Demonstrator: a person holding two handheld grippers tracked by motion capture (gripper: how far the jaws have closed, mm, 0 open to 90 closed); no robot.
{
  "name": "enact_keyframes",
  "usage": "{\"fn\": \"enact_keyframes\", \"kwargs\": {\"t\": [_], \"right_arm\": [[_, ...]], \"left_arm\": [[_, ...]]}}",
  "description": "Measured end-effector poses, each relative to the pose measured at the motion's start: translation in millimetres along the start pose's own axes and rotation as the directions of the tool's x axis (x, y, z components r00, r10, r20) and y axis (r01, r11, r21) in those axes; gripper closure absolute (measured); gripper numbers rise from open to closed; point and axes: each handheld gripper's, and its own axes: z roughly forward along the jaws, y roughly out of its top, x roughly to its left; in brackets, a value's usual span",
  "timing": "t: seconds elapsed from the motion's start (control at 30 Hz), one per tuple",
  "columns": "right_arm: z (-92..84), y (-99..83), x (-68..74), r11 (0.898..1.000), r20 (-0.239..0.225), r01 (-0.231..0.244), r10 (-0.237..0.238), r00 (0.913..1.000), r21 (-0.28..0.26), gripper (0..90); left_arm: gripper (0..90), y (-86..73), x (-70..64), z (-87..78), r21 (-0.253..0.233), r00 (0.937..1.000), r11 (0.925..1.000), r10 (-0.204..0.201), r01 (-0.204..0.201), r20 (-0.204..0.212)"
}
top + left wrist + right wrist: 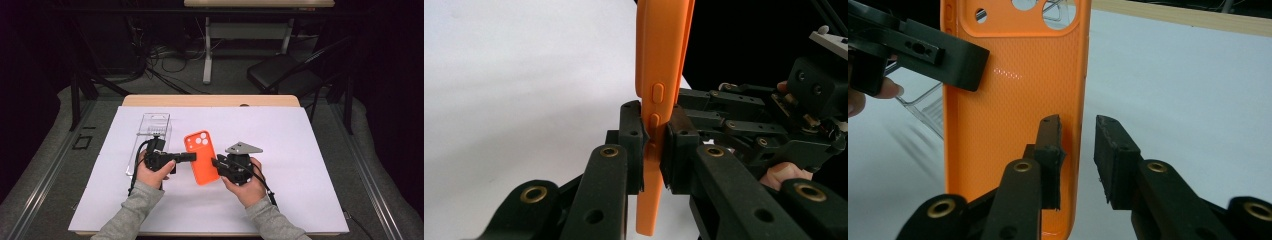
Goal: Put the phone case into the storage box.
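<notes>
Between both claws stands an orange phone case (1013, 100) (camera cutouts), left claw (655, 145) clamping it, right claw (1078, 155) parted.

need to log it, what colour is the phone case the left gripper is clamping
Orange, with a fine dotted texture on its back; the phone case shows best in the right gripper view.

phone case (1013, 115): orange, matt, textured rubbery | box (150, 136): clear plastic
</notes>
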Motion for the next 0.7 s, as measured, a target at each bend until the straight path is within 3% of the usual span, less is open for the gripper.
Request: {"fn": "enact_keyframes", "kwargs": {"t": [0.5, 0.7], "right_arm": [[-4.0, 5.0, -5.5, 1.000, -0.042, 0.006, -0.007, 0.9991, -0.023, 57.6], [-5.6, 8.8, -8.4, 1.000, -0.087, 0.003, -0.004, 0.9962, -0.018, 53.1]], "left_arm": [[81.8, 2.3, 2.3, -5.4, -0.019, 0.9994, 0.9994, 0.028, -0.029, -0.022], [81.7, 3.5, 2.4, -8.1, -0.027, 0.9987, 0.9986, 0.046, -0.046, -0.024]]}}
